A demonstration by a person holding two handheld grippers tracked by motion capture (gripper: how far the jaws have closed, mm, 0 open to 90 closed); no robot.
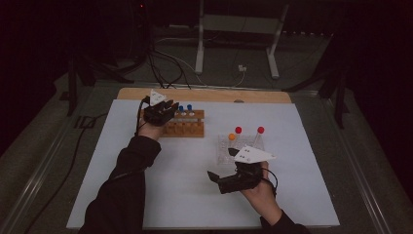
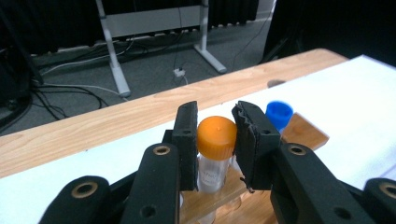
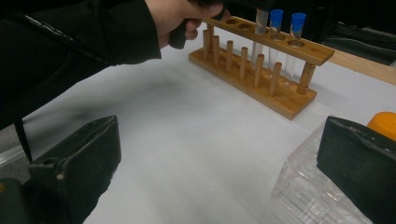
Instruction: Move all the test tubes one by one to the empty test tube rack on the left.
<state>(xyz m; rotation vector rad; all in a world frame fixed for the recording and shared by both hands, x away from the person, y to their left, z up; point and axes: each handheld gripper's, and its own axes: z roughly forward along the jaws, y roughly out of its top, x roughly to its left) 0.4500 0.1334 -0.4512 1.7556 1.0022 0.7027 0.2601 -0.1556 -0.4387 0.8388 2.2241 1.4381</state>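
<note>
Left tongs (image 1: 163, 113) over wooden rack (image 1: 182, 127)

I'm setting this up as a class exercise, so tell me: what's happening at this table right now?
A person works with a tool in each hand. The left tool is shut on an orange-capped tube and holds it over the wooden rack, where two blue-capped tubes already stand. In the right gripper view the tube's lower end sits in one of the rack's holes. The right tool hovers open near the clear plastic rack, which holds two red-capped tubes and another orange-capped one.
</note>
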